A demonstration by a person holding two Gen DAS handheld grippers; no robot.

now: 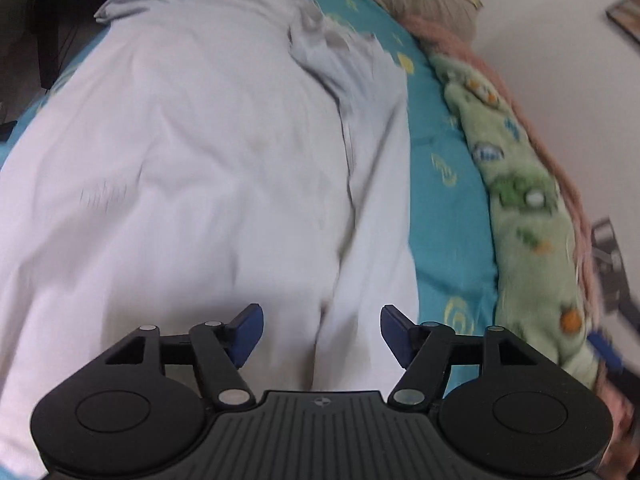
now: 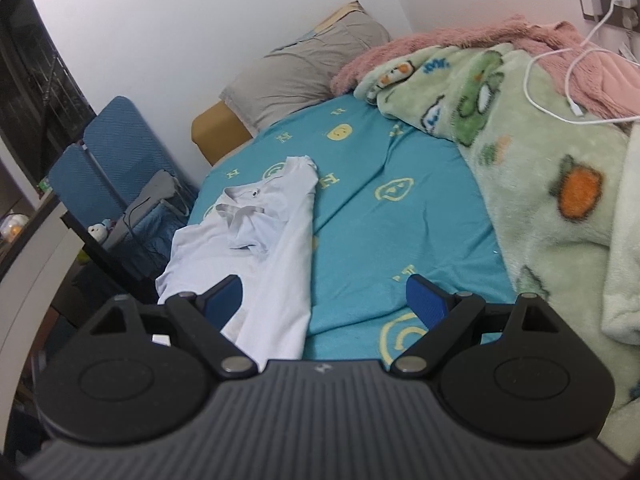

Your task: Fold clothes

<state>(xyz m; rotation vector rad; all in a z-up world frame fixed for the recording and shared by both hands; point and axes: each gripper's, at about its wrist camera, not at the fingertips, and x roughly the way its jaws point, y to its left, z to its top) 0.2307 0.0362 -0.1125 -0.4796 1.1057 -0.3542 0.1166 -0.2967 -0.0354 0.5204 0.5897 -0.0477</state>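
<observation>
Both sets of jaws stand spread with nothing between them: the left gripper (image 1: 322, 334) hangs low over the shirt (image 1: 192, 184), the right gripper (image 2: 324, 302) higher above the bed (image 2: 400, 208). Judging by the rumpled collar (image 2: 240, 212) and the part already doubled over, a careless pinch could catch two layers at once, or the sheet beneath, and drag the fold crooked. Part of the shirt droops over the bed's near-left edge, so a tug that way might slide it off. The shirt fills the ground ahead of the left jaws; for the right, it lies ahead and left, under the left finger.
</observation>
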